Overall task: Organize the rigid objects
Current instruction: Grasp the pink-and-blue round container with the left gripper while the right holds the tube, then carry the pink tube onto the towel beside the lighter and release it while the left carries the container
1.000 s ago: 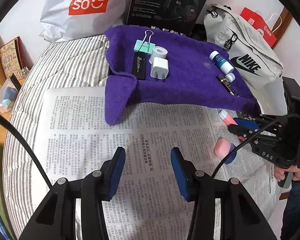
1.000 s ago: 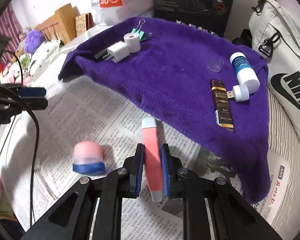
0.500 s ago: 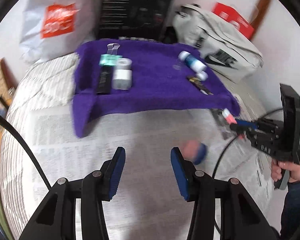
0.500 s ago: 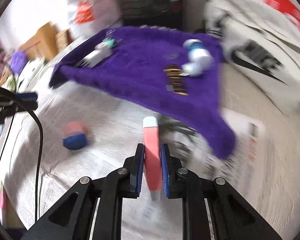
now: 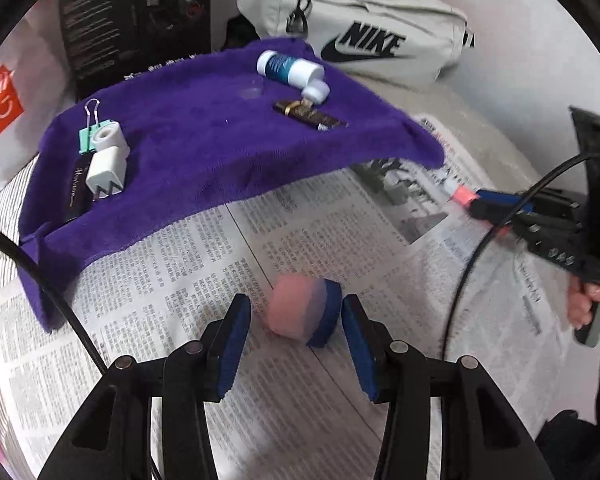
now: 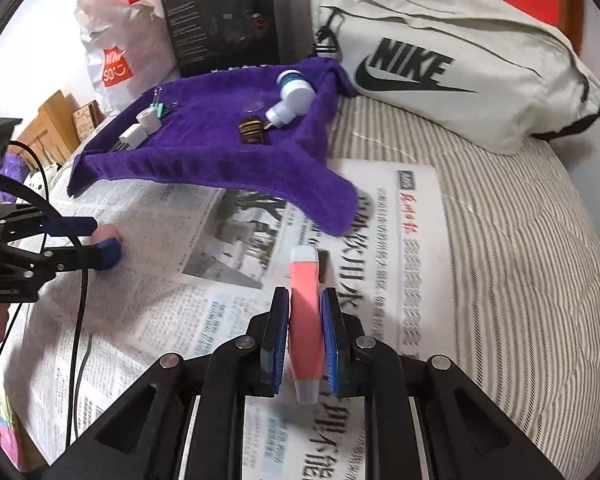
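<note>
Here the right claw (image 6: 307, 346) pinches a pink tube (image 6: 306, 312) over the newspaper (image 6: 400, 240), near the bed's right side. The left claw (image 5: 296, 340) stands spread around a pink-and-blue cap (image 5: 304, 308) on the paper, not yet pressing. It should centre its pads, close gently, then lift toward the purple towel (image 5: 204, 148).

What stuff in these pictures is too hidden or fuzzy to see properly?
- Pink and blue cap, left wrist view: motion blur smears its shape between the open left gripper.
- Same cap, right wrist view: the left gripper's fingers cover most of it.
- Pink tube, right wrist view: the shut right gripper covers its sides.
- Black stick, left wrist view: the white charger overlaps it; lettering unreadable.
- Newspaper print: blurred.
</note>
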`<action>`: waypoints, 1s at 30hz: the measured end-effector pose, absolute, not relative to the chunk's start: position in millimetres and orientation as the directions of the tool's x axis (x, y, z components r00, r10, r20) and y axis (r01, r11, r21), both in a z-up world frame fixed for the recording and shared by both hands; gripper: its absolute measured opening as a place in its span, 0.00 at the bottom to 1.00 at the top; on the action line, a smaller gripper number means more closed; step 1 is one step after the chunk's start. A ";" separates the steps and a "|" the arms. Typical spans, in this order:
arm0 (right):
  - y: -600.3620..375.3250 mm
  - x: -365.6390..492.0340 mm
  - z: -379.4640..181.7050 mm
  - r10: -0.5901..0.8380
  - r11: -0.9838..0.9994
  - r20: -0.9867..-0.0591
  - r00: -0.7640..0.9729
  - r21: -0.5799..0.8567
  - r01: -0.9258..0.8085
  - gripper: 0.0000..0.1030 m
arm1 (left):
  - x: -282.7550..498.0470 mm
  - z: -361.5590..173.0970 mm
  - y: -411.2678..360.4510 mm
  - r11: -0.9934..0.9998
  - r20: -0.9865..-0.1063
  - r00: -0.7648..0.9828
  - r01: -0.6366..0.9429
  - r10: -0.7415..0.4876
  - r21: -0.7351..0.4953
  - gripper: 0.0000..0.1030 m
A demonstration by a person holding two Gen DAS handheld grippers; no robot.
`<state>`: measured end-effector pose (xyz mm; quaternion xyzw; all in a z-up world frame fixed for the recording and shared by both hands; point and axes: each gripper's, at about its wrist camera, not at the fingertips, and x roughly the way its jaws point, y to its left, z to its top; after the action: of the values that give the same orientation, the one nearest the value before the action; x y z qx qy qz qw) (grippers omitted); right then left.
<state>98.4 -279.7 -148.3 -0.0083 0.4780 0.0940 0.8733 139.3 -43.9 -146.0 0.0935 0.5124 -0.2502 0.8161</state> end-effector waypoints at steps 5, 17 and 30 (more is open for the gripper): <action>-282.4 97.4 -148.2 0.169 0.981 -0.837 0.521 0.089 -0.174 0.16 | 136.9 -151.1 -56.2 0.830 -0.881 0.379 0.557 -0.283 -0.027 0.41; -258.1 106.0 -149.4 0.211 0.965 -0.840 0.499 0.098 -0.241 0.16 | 141.6 -149.4 -15.4 0.900 -0.887 0.424 0.436 -0.184 0.021 0.34; -248.3 119.3 -153.1 0.211 0.962 -0.857 0.470 0.098 -0.254 0.16 | 144.2 -148.7 11.3 0.938 -0.865 0.435 0.329 -0.251 -0.106 0.34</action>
<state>119.3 -248.3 -153.1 -0.0216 0.4967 0.1358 0.8569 144.2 11.3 -148.7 0.0392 0.5030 -0.1713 0.8462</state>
